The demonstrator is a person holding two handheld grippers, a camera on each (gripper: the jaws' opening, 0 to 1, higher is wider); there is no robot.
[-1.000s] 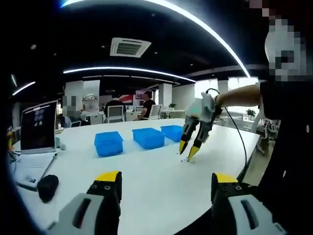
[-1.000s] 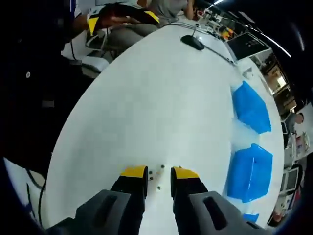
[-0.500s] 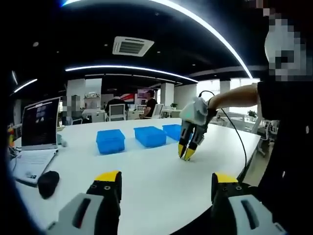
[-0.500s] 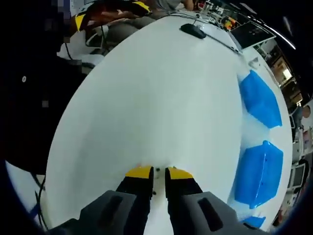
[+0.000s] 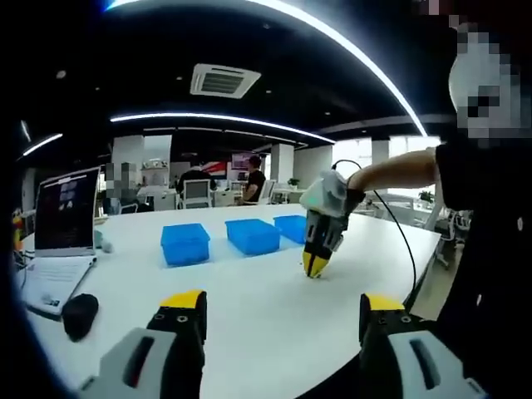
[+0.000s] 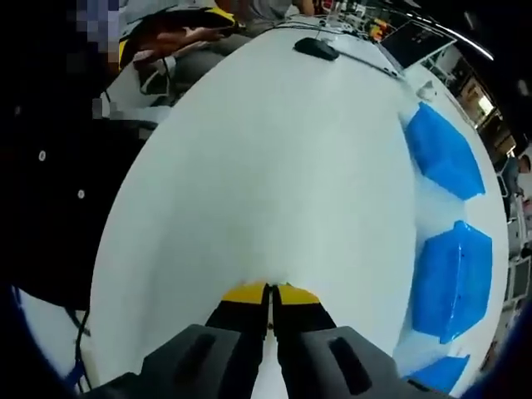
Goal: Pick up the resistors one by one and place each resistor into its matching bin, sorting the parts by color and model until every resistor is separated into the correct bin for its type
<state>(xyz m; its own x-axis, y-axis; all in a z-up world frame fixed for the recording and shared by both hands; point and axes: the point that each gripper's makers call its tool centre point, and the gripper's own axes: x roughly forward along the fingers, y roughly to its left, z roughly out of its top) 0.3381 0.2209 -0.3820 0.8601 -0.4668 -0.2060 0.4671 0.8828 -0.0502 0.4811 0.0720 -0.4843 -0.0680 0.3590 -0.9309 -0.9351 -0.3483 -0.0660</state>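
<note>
In the right gripper view my right gripper (image 6: pixel 269 291) stands tips-down on the white table (image 6: pixel 274 158), jaws pressed together where small resistors lay a moment ago. The part itself is hidden between the pads. The left gripper view shows that same right gripper (image 5: pixel 316 266) touching the table in front of three blue bins (image 5: pixel 184 243) (image 5: pixel 253 235) (image 5: pixel 291 226). The bins (image 6: pixel 442 151) (image 6: pixel 453 278) (image 6: pixel 436 374) line the right of the right gripper view. My left gripper (image 5: pixel 278 303) hangs wide open above the near table edge, holding nothing.
A laptop (image 5: pixel 62 212) and a dark mouse (image 5: pixel 81 316) lie at the table's left end. A cable trails from the right gripper over the table edge. The person's dark clothes (image 6: pixel 50 166) border the near side. Office chairs and people sit far behind.
The right gripper's jaws have gone from apart, with small resistors between them, to shut on the tabletop. The left gripper has stayed open and nearly still.
</note>
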